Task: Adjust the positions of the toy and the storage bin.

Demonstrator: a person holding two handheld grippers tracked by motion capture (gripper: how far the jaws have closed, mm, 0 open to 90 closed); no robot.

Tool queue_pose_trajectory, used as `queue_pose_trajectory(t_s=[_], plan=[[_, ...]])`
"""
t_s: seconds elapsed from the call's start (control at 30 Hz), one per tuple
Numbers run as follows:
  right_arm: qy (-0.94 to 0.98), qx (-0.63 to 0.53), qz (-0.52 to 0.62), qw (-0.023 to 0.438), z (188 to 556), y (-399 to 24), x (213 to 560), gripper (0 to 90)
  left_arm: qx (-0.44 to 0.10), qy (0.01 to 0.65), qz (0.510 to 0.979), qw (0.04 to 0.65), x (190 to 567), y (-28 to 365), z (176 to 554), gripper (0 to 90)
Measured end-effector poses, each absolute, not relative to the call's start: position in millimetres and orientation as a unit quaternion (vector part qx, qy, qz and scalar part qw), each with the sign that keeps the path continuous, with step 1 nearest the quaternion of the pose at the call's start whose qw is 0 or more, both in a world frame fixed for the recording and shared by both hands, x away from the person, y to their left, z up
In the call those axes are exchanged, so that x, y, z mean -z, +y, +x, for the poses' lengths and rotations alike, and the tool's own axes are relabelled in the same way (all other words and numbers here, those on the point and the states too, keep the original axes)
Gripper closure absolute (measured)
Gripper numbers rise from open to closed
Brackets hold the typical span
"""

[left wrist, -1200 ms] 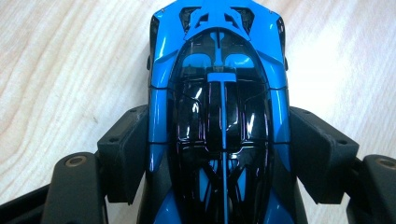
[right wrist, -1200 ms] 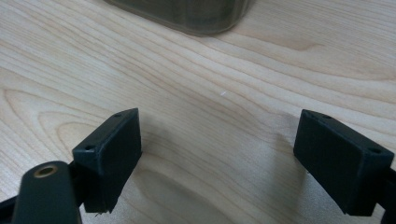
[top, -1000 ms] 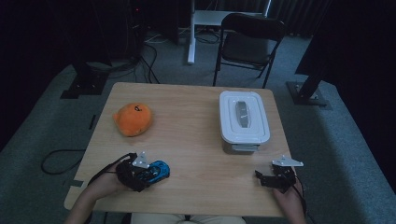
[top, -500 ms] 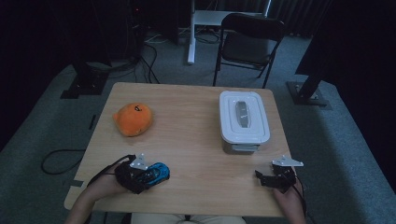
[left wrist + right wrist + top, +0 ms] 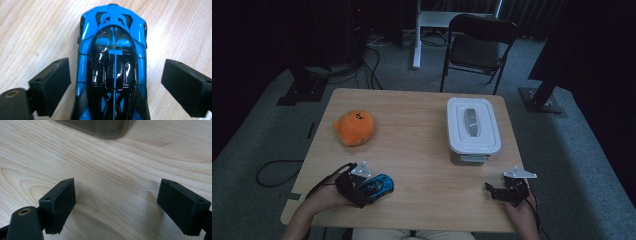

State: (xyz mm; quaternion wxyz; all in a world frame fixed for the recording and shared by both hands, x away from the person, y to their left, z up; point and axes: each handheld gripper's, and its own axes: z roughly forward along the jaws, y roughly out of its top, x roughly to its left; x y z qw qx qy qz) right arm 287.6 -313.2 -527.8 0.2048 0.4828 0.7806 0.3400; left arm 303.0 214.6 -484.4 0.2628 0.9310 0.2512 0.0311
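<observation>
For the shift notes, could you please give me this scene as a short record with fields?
surface: wooden table
left gripper: jaws have just been opening; both pads clear of the blue toy car between them
right gripper: open, nothing between the jaws, near the table's front edge
white lidded box: lid on, beyond the right gripper
orange plush toy: beyond the left gripper

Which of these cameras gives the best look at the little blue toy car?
The left gripper view: the blue toy car lies large between the left gripper, whose jaws have just been opening and stand clear of its sides. The high view shows it small and dim near the table's front edge.
</observation>
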Motion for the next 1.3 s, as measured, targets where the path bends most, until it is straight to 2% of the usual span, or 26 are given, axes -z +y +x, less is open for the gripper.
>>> queue_pose_trajectory(t_s=[0.07, 0.67, 0.83, 0.97, 1.03, 1.1, 1.13, 1.17, 1.23, 1.27, 1.3], plan=[[0.781, -0.340, 0.483, 0.205, 287.6, -313.2, 527.8, 14.6, -0.033, 0.256, 0.930, 0.263, 483.2, 216.5, 304.2, 1.9], [0.780, -0.340, 0.483, 0.205, 287.7, -313.3, 527.8, 14.6, -0.118, 0.371, 0.869, 0.306, 477.4, 269.5, 328.5, 2.5], [0.780, -0.339, 0.484, 0.206, 287.7, -313.4, 527.8, 14.5, -0.158, 0.401, 0.845, 0.315, 469.8, 285.9, 340.5, 4.3], [0.779, -0.339, 0.485, 0.206, 287.7, -313.4, 527.8, 14.5, -0.189, 0.428, 0.820, 0.329, 465.0, 294.2, 350.3, 7.6], [0.779, -0.339, 0.485, 0.206, 287.7, -313.4, 527.8, 14.6, -0.208, 0.438, 0.809, 0.332, 463.4, 297.9, 355.9, 16.2], [0.779, -0.339, 0.486, 0.206, 287.7, -313.4, 527.8, 14.6, -0.212, 0.451, 0.804, 0.325, 463.1, 300.4, 363.2, 16.3], [0.779, -0.339, 0.486, 0.206, 287.7, -313.4, 527.8, 14.5, -0.223, 0.455, 0.800, 0.322, 463.4, 300.5, 365.5, 19.1], [0.779, -0.339, 0.486, 0.206, 287.7, -313.4, 527.8, 14.6, -0.226, 0.462, 0.796, 0.318, 463.8, 300.1, 368.2, 25.8], [0.779, -0.339, 0.486, 0.206, 287.7, -313.4, 527.7, 14.6, -0.231, 0.461, 0.799, 0.310, 465.2, 297.4, 373.0, 28.3], [0.779, -0.339, 0.486, 0.206, 287.7, -313.4, 527.7, 14.6, -0.231, 0.461, 0.799, 0.310, 465.2, 297.4, 373.0, 34.2], [0.778, -0.339, 0.486, 0.206, 287.7, -313.4, 527.7, 14.6, -0.233, 0.465, 0.798, 0.304, 466.9, 295.2, 378.0, 34.2]])
